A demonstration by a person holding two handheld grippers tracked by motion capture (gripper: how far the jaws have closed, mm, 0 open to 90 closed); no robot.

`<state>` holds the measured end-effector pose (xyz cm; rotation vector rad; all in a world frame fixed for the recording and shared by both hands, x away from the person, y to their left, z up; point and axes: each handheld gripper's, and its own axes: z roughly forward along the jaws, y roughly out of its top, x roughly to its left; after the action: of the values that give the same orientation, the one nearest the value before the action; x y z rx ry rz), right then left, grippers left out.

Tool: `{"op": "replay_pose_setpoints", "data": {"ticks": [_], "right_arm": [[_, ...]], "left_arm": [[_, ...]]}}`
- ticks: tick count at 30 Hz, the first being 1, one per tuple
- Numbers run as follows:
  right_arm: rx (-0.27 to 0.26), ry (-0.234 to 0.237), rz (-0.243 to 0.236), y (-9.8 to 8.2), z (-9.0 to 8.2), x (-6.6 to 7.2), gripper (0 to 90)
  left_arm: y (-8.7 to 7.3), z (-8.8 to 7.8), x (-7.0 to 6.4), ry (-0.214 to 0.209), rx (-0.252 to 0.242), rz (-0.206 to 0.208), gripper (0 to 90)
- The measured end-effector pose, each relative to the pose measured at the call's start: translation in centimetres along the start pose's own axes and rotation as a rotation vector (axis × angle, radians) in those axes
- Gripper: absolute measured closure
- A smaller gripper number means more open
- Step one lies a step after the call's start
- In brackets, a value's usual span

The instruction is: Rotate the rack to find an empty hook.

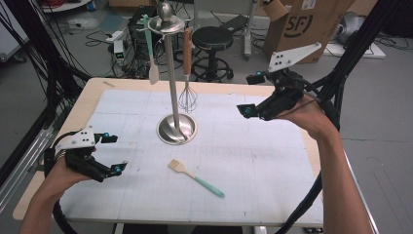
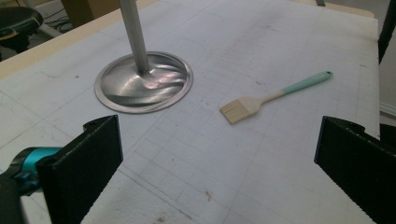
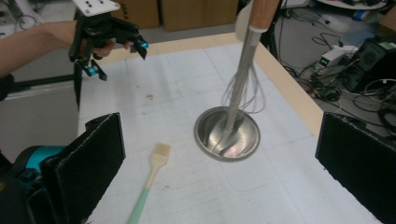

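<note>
Low in the high view, a white gridded mat covers the pale wooden worktop (image 1: 92, 97), and on it, lower centre, lies the cream-bristled pastry brush with a mint-green handle (image 1: 196, 178), flat and untouched, between the left tool (image 1: 111, 153) at lower left and the right tool (image 1: 251, 95) at centre right, both with jaws wide apart and empty. Behind the brush stands a polished steel utensil stand (image 1: 176, 127) hung with a wooden-handled wire whisk (image 1: 187, 92) and a pale spatula (image 1: 153, 68). Beyond, on grey floor among cables, are a black round stool (image 1: 212, 39) and a brown cardboard box (image 1: 311, 24) printed "SF".
</note>
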<state>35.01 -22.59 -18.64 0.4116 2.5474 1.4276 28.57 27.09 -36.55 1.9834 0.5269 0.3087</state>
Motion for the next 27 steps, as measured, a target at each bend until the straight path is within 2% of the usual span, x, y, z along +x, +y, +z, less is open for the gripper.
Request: {"op": "replay_pose_setpoints", "data": {"ticks": [3,7,12,15,18,27], "right_arm": [[0.007,-0.008,0.010,-1.1,-0.3,0.5,0.0],[-0.021,-0.011,0.020,-2.7,-0.7,0.9,0.0],[-0.017,-0.020,0.034,-4.5,-0.9,1.3,0.0],[-0.020,-0.026,0.025,-5.5,-0.7,1.4,0.0],[0.002,-0.037,0.035,-6.6,-0.2,1.5,0.0],[-0.042,-0.056,0.078,-10.8,0.3,1.8,0.0]], "left_arm": [[0.0,-0.1,0.0,-0.001,0.001,0.003,1.6],[0.1,-0.1,0.0,-0.001,-0.003,0.001,1.7],[0.2,-0.1,-0.1,0.000,-0.003,0.005,1.7],[0.2,-0.2,-0.1,0.004,-0.003,0.011,1.7],[0.2,-0.2,-0.1,0.005,-0.007,0.005,1.7],[0.1,-0.6,0.1,0.012,-0.021,-0.002,1.7]]}}
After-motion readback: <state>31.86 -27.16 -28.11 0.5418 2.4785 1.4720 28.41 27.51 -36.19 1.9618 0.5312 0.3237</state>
